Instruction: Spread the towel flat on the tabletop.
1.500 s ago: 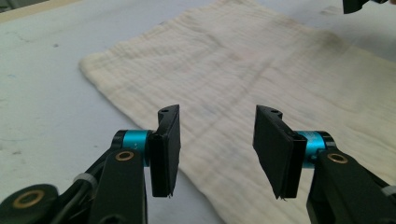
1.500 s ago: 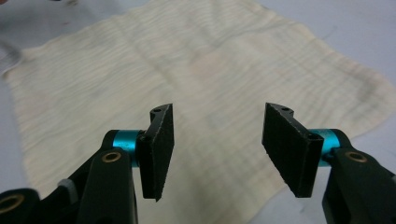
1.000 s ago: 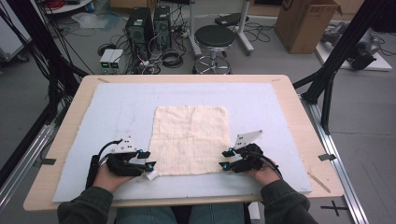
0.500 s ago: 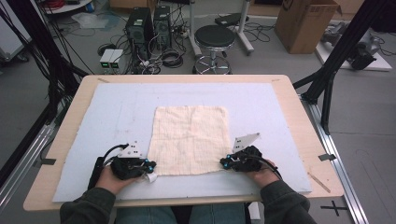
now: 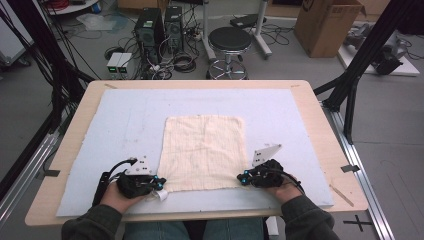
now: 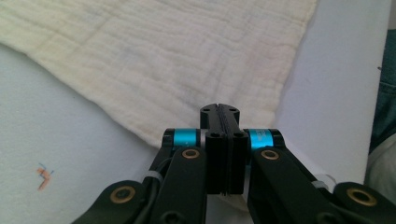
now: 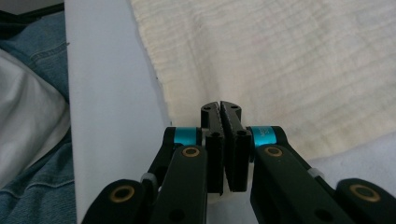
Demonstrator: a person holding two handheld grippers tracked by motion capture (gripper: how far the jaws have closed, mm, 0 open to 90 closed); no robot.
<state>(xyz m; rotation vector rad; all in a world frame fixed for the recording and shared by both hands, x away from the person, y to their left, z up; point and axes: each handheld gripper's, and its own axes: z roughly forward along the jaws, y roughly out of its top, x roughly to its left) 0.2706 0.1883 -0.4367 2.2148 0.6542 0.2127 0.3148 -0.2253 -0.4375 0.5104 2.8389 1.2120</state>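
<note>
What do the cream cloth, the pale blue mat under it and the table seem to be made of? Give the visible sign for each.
Cream cloth: probably cotton gauze, matt; a crinkled open weave with a faint grid of lines.
Pale blue mat: perhaps foam or felt sheet; flat, dull, without weave or shine.
Table: looks like light wood or wood laminate; a tan, smooth border with rounded corners.

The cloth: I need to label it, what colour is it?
Cream cloth, faintly gridded; the left gripper view shows it best.

r tongs (image 7: 219,108) pinched on cream cloth (image 7: 289,65) corner, blue mat (image 7: 112,102)
</note>
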